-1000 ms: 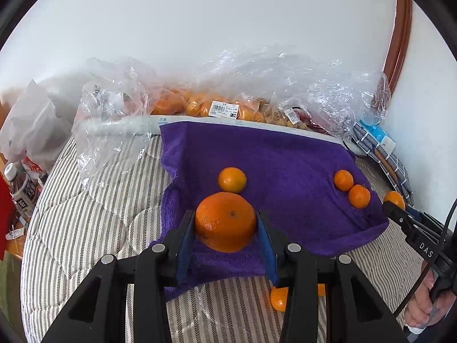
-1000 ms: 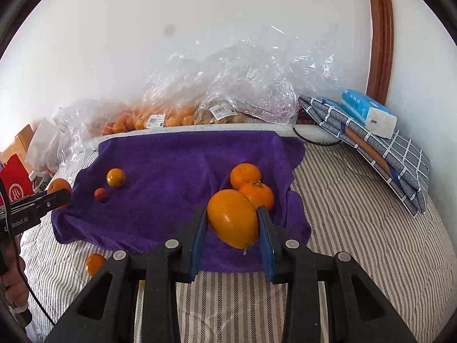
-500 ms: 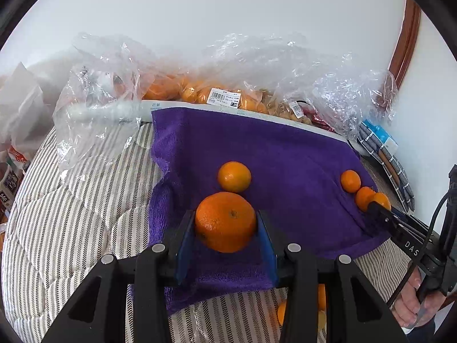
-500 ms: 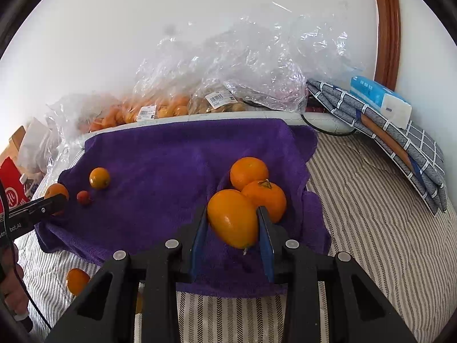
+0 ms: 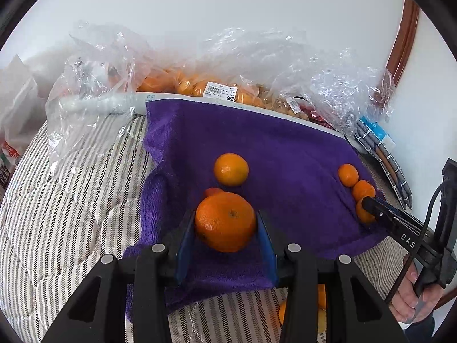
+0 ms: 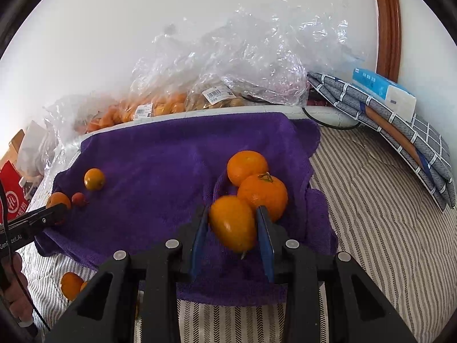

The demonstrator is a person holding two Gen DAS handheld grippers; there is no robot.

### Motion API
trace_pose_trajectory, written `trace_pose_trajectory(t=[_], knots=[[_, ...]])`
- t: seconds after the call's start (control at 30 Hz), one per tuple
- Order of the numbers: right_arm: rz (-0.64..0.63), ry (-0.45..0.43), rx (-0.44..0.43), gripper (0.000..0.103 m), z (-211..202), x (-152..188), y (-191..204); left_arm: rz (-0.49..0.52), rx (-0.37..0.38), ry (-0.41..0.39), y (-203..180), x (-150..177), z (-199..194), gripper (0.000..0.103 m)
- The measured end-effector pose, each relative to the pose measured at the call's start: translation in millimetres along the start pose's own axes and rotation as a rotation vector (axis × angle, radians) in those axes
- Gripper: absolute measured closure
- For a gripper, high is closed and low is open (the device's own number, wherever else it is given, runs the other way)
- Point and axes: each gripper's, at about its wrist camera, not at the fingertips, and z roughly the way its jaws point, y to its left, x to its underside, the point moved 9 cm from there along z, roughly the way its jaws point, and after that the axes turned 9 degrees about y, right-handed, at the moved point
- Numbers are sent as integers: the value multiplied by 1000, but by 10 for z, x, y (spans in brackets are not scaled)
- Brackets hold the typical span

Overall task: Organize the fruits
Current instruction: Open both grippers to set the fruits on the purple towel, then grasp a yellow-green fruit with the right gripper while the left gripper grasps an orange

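A purple towel (image 5: 285,154) lies on the striped bed; it also shows in the right wrist view (image 6: 160,160). My left gripper (image 5: 225,237) is shut on a large orange (image 5: 225,220), low over the towel's left part, just in front of a small orange (image 5: 231,169) and a small red fruit (image 5: 212,191). My right gripper (image 6: 232,235) is shut on an oval yellow-orange fruit (image 6: 232,222), right beside two oranges (image 6: 262,194) at the towel's right edge.
Clear plastic bags of oranges (image 5: 200,85) line the wall behind the towel. A folded checked cloth (image 6: 400,131) with a blue tissue pack (image 6: 382,91) lies at right. Loose oranges (image 6: 70,284) lie on the striped bedding (image 6: 371,228) in front of the towel.
Both grippers have moved forward and lower over the towel with their fruits still held. The left nears the small orange, the right nears the two oranges.
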Motion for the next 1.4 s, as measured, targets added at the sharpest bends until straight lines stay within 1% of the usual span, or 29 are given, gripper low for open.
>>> trace_pose_trajectory(t=[0.17,0.37,0.43,0.57,0.67,0.77,0.87,1.1,1.2,1.27,1.4], knots=[[12,10,-6,68,-8,26,-20,14,-5,-4,-14,3,4,63],[5,-4,1,67,-192,44,17,15,2,-10,-26,3,-21,63],[-7,-6,2,65,-264,75,56,16,6,-8,-36,8,-34,59],[-25,-6,2,65,-384,150,157,31,-28,-26,-43,19,-137,57],[-45,-3,-3,65,-454,221,264,15,-22,-38,-26,37,-239,53],[-66,9,-11,65,-490,312,375,21,-52,-39,11,96,-356,53],[-84,27,-30,65,-491,431,494,24,-81,-59,80,181,-517,51],[-110,98,-102,66,-416,775,736,-15,-88,-49,261,431,-758,49],[-116,111,-103,68,-389,829,786,-29,-90,-41,330,509,-793,49],[-112,121,-104,70,-370,851,802,-44,-76,-37,360,546,-803,49],[-113,133,-96,71,-311,850,835,-39,-83,-29,391,582,-811,49]])
